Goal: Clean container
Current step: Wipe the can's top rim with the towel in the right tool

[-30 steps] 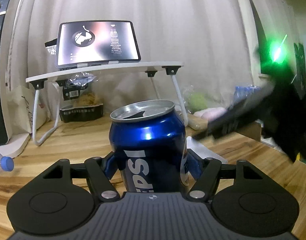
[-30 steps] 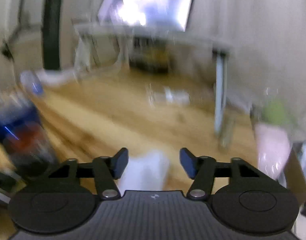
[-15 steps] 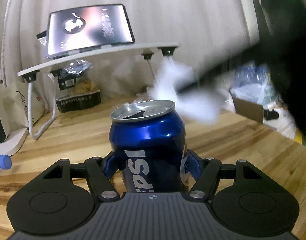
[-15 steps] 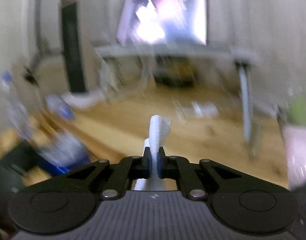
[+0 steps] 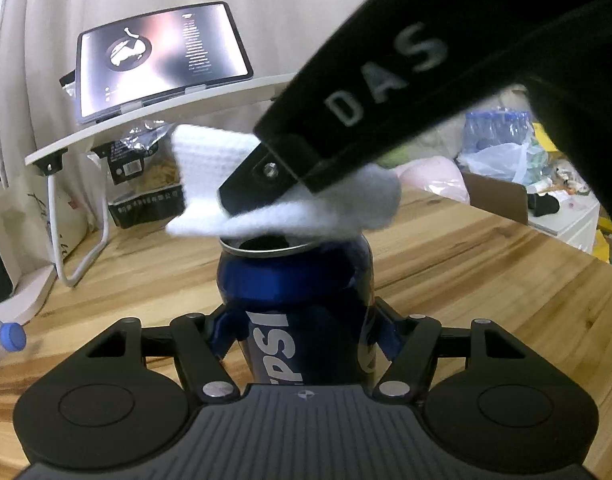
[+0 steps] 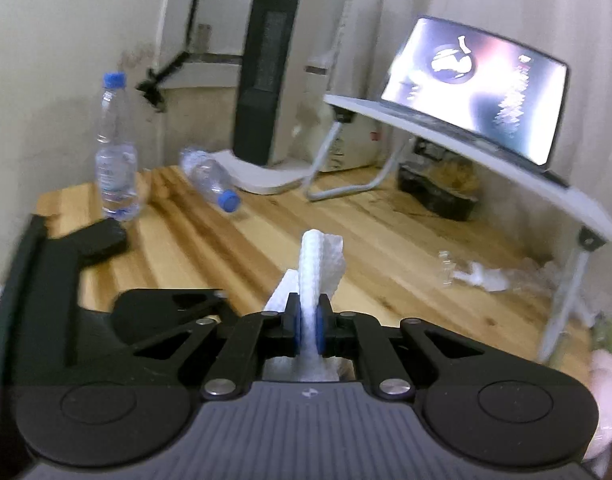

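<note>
White tissue (image 5: 289, 208) now down on can (image 5: 301, 292) rim.

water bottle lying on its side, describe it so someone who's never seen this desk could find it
Start at the tall black tower at the back of the wooden table. Just left of its white base lies a clear plastic bottle, blue cap pointing toward the camera. The other clear bottle, further left, stands upright.

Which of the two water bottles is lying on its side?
The bottle nearer the white stand lies on its side, blue cap toward the camera; the other bottle, by the wall, stands upright.
</note>
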Available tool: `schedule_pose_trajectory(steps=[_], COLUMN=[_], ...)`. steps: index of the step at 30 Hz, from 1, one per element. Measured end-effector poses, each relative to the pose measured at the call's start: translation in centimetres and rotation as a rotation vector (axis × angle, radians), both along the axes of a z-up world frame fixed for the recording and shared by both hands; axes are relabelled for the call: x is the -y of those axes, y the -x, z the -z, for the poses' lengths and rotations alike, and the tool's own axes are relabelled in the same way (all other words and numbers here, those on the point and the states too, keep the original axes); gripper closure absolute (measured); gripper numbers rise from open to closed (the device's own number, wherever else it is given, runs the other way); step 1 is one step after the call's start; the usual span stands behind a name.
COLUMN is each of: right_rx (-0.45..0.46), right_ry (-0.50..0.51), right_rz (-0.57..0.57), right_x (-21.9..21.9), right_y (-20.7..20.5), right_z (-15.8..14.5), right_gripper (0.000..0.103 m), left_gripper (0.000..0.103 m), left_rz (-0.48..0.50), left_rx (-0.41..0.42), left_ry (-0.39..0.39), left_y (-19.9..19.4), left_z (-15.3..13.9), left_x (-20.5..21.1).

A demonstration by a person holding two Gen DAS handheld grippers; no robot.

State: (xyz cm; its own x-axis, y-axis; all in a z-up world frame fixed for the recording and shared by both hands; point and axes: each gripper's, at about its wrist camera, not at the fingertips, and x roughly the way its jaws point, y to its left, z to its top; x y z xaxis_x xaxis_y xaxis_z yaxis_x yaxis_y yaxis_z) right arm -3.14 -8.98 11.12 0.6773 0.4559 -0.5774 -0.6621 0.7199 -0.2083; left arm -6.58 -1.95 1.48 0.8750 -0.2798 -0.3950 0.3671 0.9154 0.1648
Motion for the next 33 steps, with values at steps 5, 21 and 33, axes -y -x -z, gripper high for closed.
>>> schedule_pose_trajectory(steps=[5, 21, 33], right_rx=[-0.002, -0.042, -0.066], right_ry=[0.027, 0.018, 0.037], right_rz=[0.026, -0.053, -0.009], right_x=[1.4, 0.0, 2.5], right_y=[-0.3, 0.6, 0.5], right_z=[-0.1, -0.4, -0.6], right_gripper=[0.092, 0.092, 0.089], left_gripper=[0.034, 0.034, 0.034], left_rz=[-0.004, -0.004, -0.009], left_rx=[0.002, 0.002, -0.008], left_ry=[-0.003, -0.006, 0.012], left_y=[0.1, 0.2, 0.0], left_z=[0.1, 0.1, 0.1], left_x=[-0.2, -0.3, -0.5])
